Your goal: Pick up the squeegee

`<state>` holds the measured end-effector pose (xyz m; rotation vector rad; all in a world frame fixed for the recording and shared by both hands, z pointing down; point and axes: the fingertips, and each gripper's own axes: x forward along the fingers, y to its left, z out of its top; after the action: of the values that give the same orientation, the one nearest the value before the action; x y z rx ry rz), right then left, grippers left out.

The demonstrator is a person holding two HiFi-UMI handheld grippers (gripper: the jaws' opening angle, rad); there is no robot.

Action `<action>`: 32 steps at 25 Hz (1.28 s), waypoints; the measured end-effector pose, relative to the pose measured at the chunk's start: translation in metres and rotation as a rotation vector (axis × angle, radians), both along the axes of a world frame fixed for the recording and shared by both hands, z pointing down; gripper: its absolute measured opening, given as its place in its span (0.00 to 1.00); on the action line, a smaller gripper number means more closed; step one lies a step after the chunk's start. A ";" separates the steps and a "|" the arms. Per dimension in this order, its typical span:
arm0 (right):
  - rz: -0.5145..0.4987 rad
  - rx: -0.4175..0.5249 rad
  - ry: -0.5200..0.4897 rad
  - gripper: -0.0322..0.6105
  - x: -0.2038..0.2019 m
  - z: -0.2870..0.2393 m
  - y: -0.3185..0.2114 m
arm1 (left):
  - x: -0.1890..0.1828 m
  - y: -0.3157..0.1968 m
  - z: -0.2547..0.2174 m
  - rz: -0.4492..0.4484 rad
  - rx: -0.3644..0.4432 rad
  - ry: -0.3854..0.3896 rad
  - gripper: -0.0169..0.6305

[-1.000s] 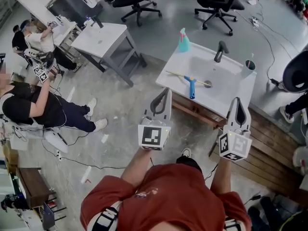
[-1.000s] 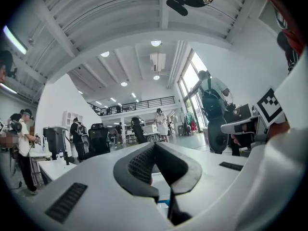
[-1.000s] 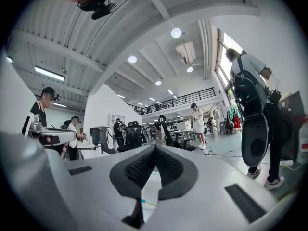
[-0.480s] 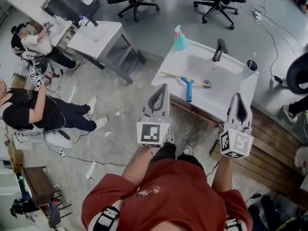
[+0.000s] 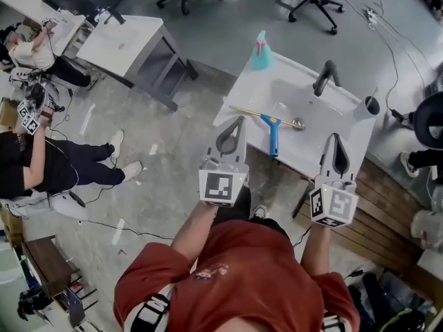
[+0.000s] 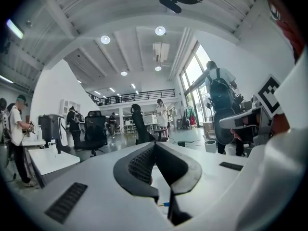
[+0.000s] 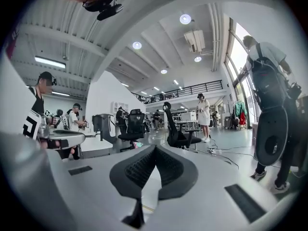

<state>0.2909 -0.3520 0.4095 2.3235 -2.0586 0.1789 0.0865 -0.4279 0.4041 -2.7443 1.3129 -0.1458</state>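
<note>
Head view: the squeegee (image 5: 272, 135) lies flat on the white sink top (image 5: 346, 140), at 1 o'clock from the picture centre, on the near part of the top between the basin and the front edge. It consists of a short blue handle joined at a T to a long, thin, pale metal-coloured blade strip. The blade's long axis runs roughly from 9 o'clock to 3 o'clock, with the 3 o'clock end slightly nearer the person. The handle points to 6 o'clock, towards the person. A black faucet (image 5: 325, 78) stands at 1 o'clock from the squeegee, a teal spray bottle (image 5: 261, 52) at 12 o'clock on the far corner, and a dark cup (image 5: 372, 106) at 2 o'clock. The left gripper (image 5: 239, 119) is at 9 o'clock from the handle and the right gripper (image 5: 336, 137) at 3 o'clock. Both point to 12 o'clock, neither touches the squeegee, and each has its jaws pressed together on nothing. Each marker cube (image 5: 223, 187) carries a square black-and-white pattern, with no readable text. Left gripper view: the left gripper (image 6: 154, 146) has its two dark ribbed pads meeting at the tips, with nothing between them. At 6 o'clock below the pads, a small blue piece with a thin yellowish line (image 6: 165, 204) shows against a white surface, too small to identify. Right gripper view: the right gripper (image 7: 155, 147) has its pads closed tip to tip and is empty. Office chairs and standing people fill the room beyond.
</note>
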 end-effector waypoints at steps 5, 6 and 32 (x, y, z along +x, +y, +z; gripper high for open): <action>0.000 -0.048 -0.013 0.06 -0.010 0.031 -0.065 | -0.003 -0.062 0.032 0.002 -0.056 0.024 0.05; -0.001 -0.057 -0.014 0.06 -0.012 0.039 -0.075 | -0.003 -0.071 0.039 0.004 -0.064 0.027 0.05; -0.201 -0.679 -0.379 0.37 -0.090 0.306 -0.158 | -0.007 -0.160 0.200 0.078 -0.249 -0.077 0.05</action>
<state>0.2013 -0.5104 0.7156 1.7488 -1.9190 1.1757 0.0793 -0.5876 0.6045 -2.9536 1.2424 -0.4327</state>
